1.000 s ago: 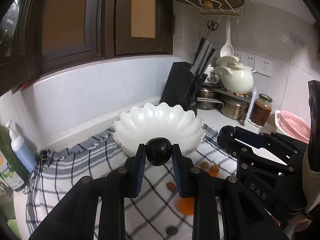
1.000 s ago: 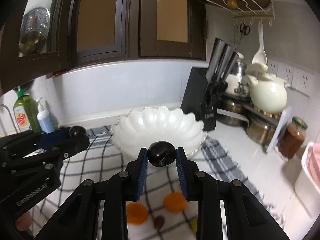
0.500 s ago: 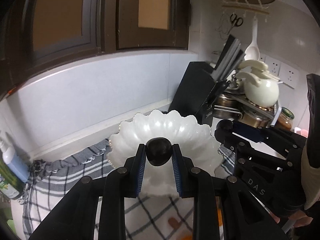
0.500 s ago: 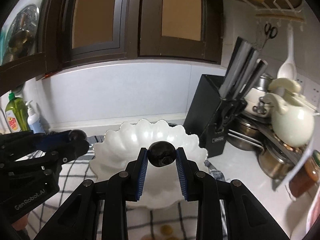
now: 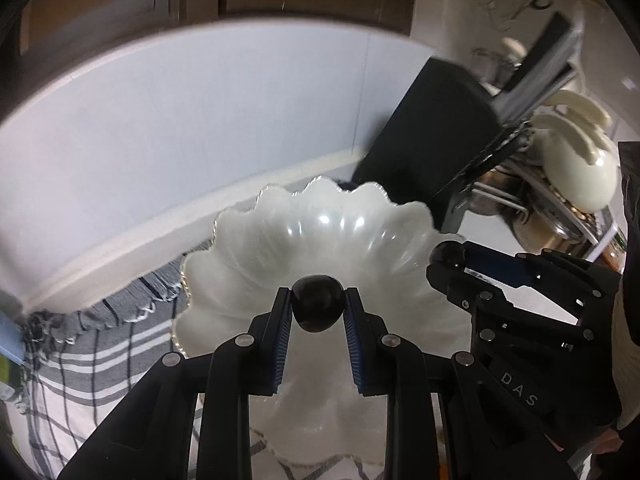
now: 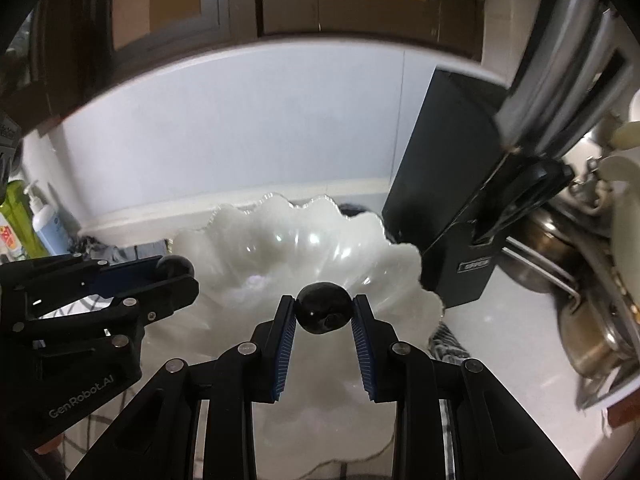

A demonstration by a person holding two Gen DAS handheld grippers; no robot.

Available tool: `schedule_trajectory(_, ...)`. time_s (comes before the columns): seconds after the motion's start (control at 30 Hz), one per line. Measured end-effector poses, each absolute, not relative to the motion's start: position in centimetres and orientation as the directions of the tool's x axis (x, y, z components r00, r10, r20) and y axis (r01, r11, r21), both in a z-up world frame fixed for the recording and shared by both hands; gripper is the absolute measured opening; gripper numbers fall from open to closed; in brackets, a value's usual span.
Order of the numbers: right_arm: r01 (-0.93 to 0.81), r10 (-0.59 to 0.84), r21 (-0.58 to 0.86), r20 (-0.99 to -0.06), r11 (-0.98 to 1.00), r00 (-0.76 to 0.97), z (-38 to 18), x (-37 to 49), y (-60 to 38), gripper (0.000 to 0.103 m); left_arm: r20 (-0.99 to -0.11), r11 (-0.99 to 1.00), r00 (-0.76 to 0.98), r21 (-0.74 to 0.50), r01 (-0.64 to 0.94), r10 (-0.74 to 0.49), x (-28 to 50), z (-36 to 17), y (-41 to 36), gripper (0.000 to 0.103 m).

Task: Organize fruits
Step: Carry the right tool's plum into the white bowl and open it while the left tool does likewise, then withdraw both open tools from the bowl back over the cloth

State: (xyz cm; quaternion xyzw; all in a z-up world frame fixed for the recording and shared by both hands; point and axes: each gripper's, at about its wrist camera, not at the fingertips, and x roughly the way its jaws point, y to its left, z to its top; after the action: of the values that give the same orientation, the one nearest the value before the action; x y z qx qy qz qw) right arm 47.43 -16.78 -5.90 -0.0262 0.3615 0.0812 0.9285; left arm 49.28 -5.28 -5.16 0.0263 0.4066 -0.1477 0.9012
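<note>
- Dark, glossy round fruit (image 5: pixel 317 307) sat clamped between the blue-ribbed pads of the left gripper (image 5: pixel 318 316), held above the near half of the bowl.
- Second dark round fruit (image 6: pixel 324 307), of the same kind, was pinched at the tips of the right gripper (image 6: pixel 325 314), likewise over the bowl.
- Both tools were closed narrowly on their fruit; each fruit touched both pads.
- In the left wrist view, the right gripper (image 5: pixel 450 258) showed at the bowl's right edge; in the right wrist view, the left gripper (image 6: pixel 176 270) showed at its left edge.
- White scalloped glass bowl (image 5: pixel 260 252) stood below both tools, on a grey-and-white checked cloth (image 5: pixel 100 344).
- Black knife block (image 6: pixel 448 200) stood just beside the bowl's far right rim; whether touching could not be told.
- Steel pots (image 6: pixel 592 320) and a cream ceramic kettle (image 5: pixel 576 172) were farther right.
- Pale backsplash wall (image 6: pixel 240 128) lay behind, dark wooden cabinets (image 6: pixel 260 0) above.
</note>
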Motion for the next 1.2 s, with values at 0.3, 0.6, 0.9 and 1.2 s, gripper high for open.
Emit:
schedule_trajectory(0.3,-0.174,0.141,0.036,-0.750,0.984,0.647,-8.6,51.0,-16.7,0.030,-0.803,0.957,0.549,-0.084,0.278,-0.231,52.8,-7.9,-5.6,0.027)
schedule_trajectory(0.6,-0.147,0.129,0.045,-0.761,0.988,0.635,-8.9,51.1,-16.8,0.048,-0.799,0.964,0.564,-0.067,0.258,-0.207,52.7,-7.6,-5.4,0.038)
schedule_trajectory(0.9,-0.152,0.142,0.049,-0.702,0.987,0.698,-6.2,46.9,-17.3,0.048,-0.730,0.971,0.657,-0.034,0.238,-0.187,48.6,-4.4,-4.0,0.059)
schedule_trajectory(1.2,-0.141,0.117,0.009,-0.613,0.990,0.781,-2.6,40.3,-16.9,0.055,-0.645,0.976,0.747,0.007,0.218,-0.162,42.3,-0.9,-3.2,0.071)
